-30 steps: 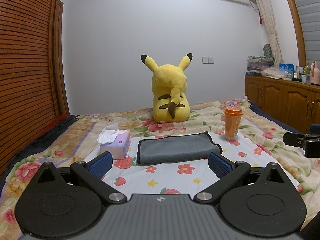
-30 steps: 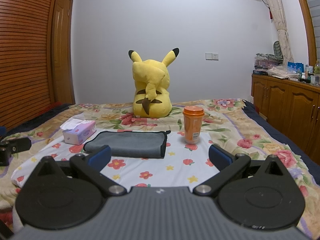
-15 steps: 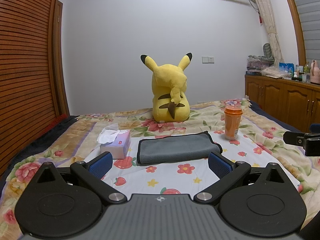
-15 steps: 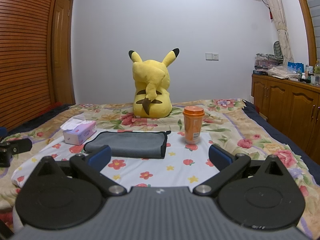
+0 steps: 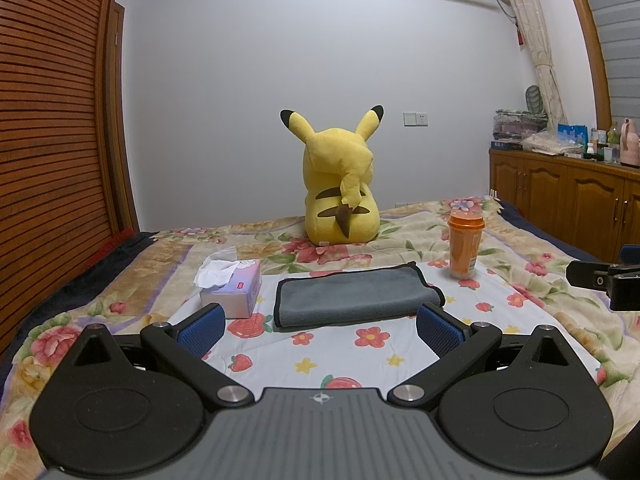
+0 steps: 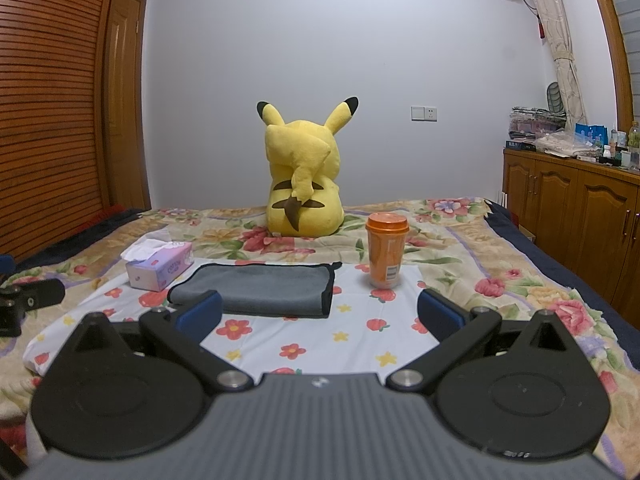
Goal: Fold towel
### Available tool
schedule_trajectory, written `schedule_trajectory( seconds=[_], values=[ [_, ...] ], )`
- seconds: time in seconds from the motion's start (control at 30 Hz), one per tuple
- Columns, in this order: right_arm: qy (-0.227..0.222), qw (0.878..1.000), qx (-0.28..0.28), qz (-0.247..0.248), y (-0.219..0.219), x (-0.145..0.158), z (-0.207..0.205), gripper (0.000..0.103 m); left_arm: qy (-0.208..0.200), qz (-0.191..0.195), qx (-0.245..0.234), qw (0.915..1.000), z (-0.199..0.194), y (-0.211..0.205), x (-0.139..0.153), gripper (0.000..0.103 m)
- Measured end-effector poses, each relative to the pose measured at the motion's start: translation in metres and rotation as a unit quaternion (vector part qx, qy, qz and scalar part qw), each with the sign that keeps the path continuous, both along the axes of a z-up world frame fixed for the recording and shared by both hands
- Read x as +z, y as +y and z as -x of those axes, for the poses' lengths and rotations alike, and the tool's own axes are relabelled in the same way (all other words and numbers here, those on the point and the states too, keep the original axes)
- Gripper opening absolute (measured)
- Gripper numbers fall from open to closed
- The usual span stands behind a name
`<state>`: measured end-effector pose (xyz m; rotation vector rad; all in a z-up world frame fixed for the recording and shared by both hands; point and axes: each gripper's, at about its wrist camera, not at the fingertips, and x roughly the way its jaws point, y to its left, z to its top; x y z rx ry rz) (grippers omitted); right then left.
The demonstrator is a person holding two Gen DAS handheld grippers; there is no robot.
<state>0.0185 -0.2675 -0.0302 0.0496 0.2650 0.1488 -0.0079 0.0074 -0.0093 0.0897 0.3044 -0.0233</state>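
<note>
A grey towel with a dark edge (image 5: 354, 296) lies folded flat on a white flowered cloth (image 5: 340, 354) on the bed; it also shows in the right wrist view (image 6: 260, 290). My left gripper (image 5: 320, 330) is open and empty, held above the cloth just short of the towel's near edge. My right gripper (image 6: 318, 314) is open and empty, near the towel's right end. Each gripper's tip shows at the edge of the other's view.
A tissue box (image 5: 232, 292) stands left of the towel. An orange cup with a lid (image 5: 464, 244) stands to its right. A yellow plush toy (image 5: 340, 188) sits behind. Wooden cabinets (image 5: 568, 196) line the right wall; a slatted wooden wall (image 5: 52, 140) is on the left.
</note>
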Motion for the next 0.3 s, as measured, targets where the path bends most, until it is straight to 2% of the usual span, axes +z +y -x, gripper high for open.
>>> schedule_trajectory(
  seconds=[0.3],
  values=[
    [0.0, 1.0, 0.0, 0.0, 0.0, -0.0002, 0.0001, 0.103, 0.0, 0.0, -0.001, 1.0, -0.0001, 0.0009, -0.001, 0.103]
  ],
)
